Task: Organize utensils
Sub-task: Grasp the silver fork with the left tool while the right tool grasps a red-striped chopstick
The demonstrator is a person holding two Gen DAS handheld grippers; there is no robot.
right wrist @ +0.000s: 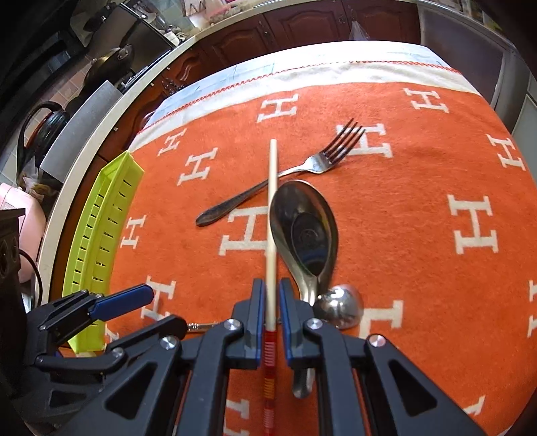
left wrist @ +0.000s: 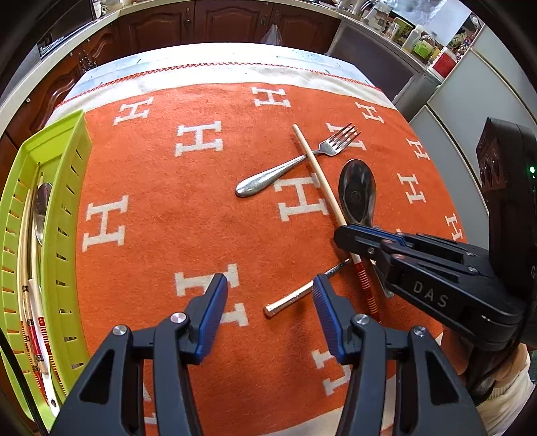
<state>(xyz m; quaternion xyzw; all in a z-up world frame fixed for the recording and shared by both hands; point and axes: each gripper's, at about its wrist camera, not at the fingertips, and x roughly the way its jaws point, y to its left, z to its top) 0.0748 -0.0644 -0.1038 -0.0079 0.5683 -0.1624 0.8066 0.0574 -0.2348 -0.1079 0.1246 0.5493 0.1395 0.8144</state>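
Note:
A wooden chopstick with a red striped end lies across the handle of a steel fork. My right gripper is shut on the chopstick near its red end. A large steel spoon lies just right of it. A small round-bowled spoon runs under my right gripper. The end of its handle shows between the fingers of my left gripper, which stands open above it. A lime green tray at the left holds chopsticks and a spoon.
An orange cloth with white H letters covers the table. Dark wooden cabinets stand behind the far edge. A counter with jars runs along the back right. A person's sleeve shows at the lower right.

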